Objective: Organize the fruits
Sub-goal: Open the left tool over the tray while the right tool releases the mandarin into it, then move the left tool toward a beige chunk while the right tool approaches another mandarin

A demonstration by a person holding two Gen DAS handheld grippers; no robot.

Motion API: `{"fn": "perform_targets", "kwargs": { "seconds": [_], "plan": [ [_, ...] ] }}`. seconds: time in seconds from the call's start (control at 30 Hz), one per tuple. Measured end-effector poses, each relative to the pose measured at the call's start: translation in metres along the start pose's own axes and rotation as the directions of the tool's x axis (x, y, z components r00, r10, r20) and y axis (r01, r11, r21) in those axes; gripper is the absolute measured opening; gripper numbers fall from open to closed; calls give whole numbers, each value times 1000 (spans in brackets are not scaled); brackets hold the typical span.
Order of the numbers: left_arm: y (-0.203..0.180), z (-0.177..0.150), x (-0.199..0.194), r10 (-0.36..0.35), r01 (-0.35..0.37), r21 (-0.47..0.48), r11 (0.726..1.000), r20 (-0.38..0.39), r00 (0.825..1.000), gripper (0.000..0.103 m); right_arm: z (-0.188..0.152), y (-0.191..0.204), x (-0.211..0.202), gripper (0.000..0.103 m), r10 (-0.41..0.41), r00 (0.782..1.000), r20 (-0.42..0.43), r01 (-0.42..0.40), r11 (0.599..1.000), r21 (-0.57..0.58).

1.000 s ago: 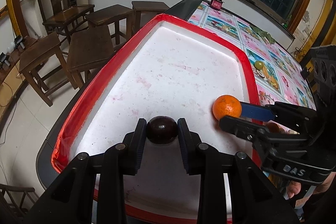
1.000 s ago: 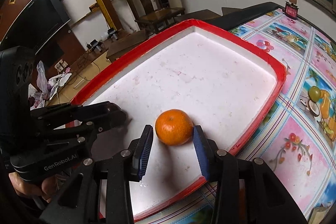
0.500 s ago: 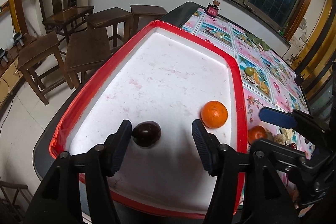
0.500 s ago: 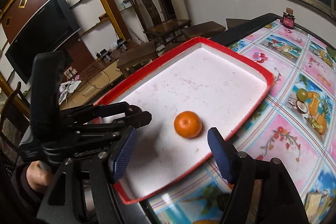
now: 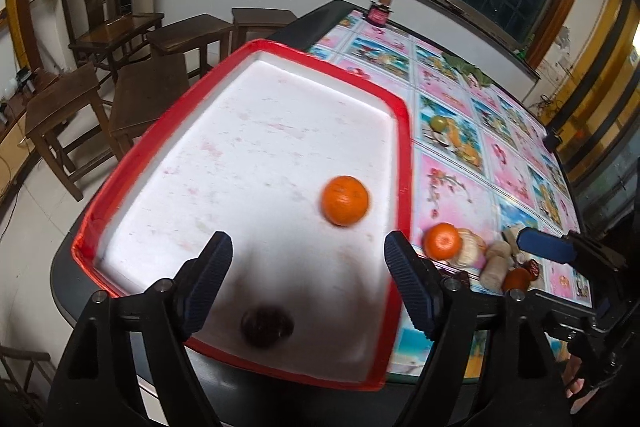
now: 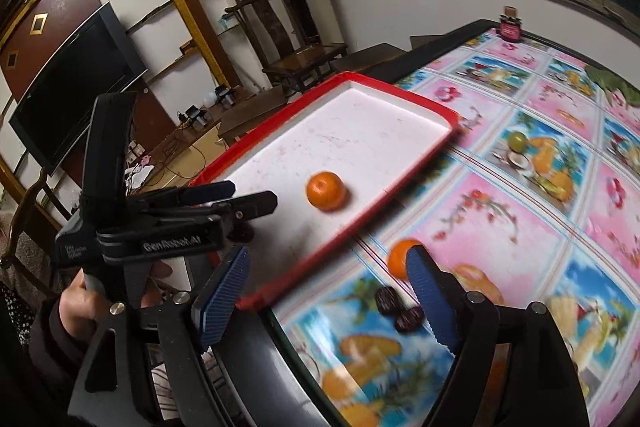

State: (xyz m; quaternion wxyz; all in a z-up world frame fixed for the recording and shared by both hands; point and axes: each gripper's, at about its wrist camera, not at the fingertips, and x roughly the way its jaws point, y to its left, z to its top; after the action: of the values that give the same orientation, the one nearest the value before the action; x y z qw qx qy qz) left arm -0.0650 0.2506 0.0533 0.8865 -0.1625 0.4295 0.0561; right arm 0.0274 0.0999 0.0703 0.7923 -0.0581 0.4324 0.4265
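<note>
A red-rimmed white tray point(image 5: 404, 131) lies on the table's near left corner. In it sit an orange point(image 5: 345, 200) near the right rim and a dark round fruit point(image 5: 267, 326) near the front rim. My left gripper point(image 5: 308, 279) is open and empty, raised above the tray's front. My right gripper point(image 6: 328, 291) is open and empty, above the tray's near corner and the tablecloth; the orange point(image 6: 326, 190) in the tray shows beyond it. Outside the tray lie another orange point(image 5: 442, 240) point(image 6: 398, 259), two dark fruits point(image 6: 400, 309) and pale peeled pieces point(image 5: 494, 265).
The table carries a pink and blue fruit-print cloth point(image 6: 520, 187). A small dark jar point(image 5: 379, 11) stands at its far end. Wooden stools and a chair point(image 5: 120, 39) stand left of the table. A television point(image 6: 76, 83) hangs on the left wall.
Both grippers let go of their fruits, opened wide, and drew back and up from the tray. The orange and dark fruit stay in the tray.
</note>
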Motion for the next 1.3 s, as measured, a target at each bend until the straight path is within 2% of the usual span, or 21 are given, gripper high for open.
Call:
{"fn": "perform_targets", "kwargs": {
  "seconds": [0.47,0.73,0.97,1.07,1.13,1.3],
  "plan": [
    [-45,-11,-5,-68,70,90,994,-25,997,81,-67,-60,-51,82,-79,997,5,77,984,158],
    [-68,-19,-6,-107,113,154,982,-47,993,81,-93,-72,-81,82,-142,990,19,138,978,159],
    [-92,-27,0,-149,164,195,967,-91,985,81,-101,-86,-82,82,-162,987,1,158,969,189],
    [-103,-29,5,-153,173,212,962,-107,982,81,-99,-87,-78,79,-162,987,2,159,971,179],
    [-109,-27,9,-158,179,215,960,-114,981,81,-96,-85,-73,67,-169,986,-3,167,972,162],
    [-122,-19,19,-159,183,226,957,-118,980,81,-89,-83,-62,60,-174,985,-15,175,976,133]
  ]
}}
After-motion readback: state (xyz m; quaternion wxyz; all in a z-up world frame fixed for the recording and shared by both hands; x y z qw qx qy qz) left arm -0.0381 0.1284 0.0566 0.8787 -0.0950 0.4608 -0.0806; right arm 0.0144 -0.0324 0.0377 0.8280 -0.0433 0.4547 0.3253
